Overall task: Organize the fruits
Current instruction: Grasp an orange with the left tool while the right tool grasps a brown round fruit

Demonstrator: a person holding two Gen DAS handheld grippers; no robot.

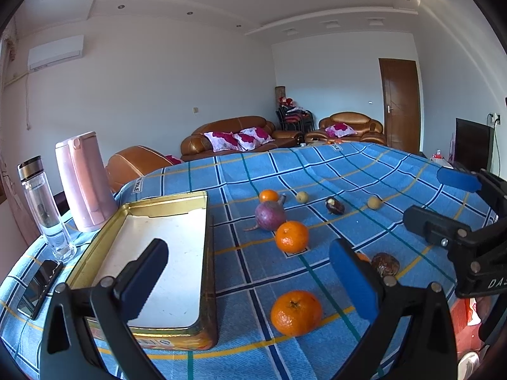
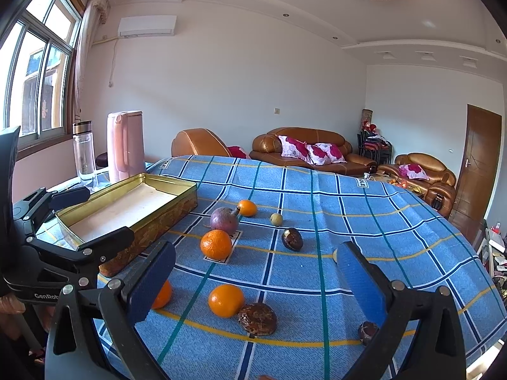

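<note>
Left wrist view shows your tongs [image 1: 250, 281] wide and empty: straddle the orange [image 1: 295, 313] beside the tin [image 1: 207, 221] squarely.

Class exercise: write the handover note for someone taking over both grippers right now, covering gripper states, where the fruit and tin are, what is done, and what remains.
Left gripper: open, empty, above the tin's near end.
Right gripper: open, empty, over the near fruit.
Tin tray: empty, on the checked cloth's left side.
Fruit, all loose on the cloth: oranges, purple fruit, brown fruit, small yellow ones.
Done: nothing placed.
Left: probably move every fruit into the tin.
</note>
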